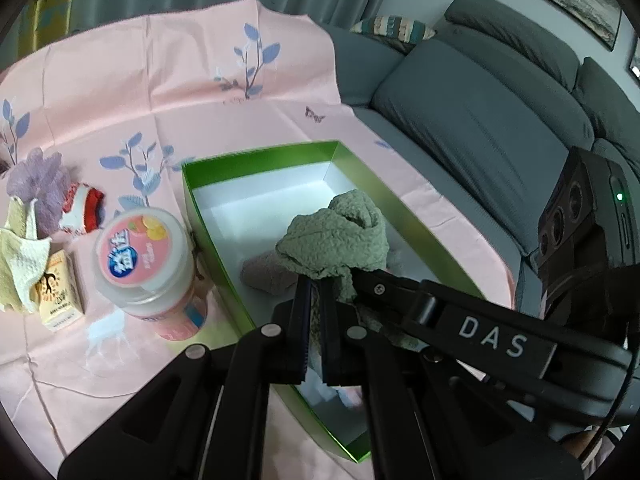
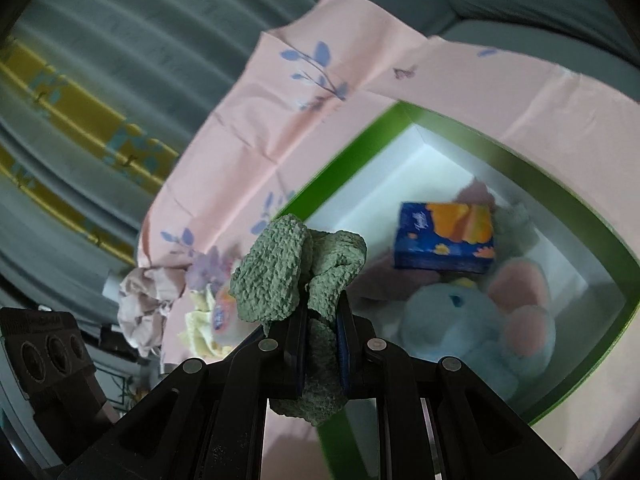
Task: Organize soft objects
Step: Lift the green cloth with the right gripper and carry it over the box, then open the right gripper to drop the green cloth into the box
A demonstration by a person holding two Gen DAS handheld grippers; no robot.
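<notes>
Two tongs, one green cloth, pinched over the green box.

Both the left gripper [image 1: 316, 284] and right gripper [image 2: 322, 316] are clamped tight on one nubbly sage-green cloth [image 2: 276, 276], bunched and folded above the open green box [image 2: 592, 208]. Inside at 2 o'clock: one blue tissue pack [image 2: 444, 236], one pale-blue plush [image 2: 460, 320].

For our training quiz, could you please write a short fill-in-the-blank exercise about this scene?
1. Both grippers are shut on the same fuzzy ____ cloth.
2. The box has ____ walls outside.
3. The tablecloth is ____ with blue leaves.
4. The tissue pack lies ____ the box.

Missing: green; green; pink; inside
</notes>
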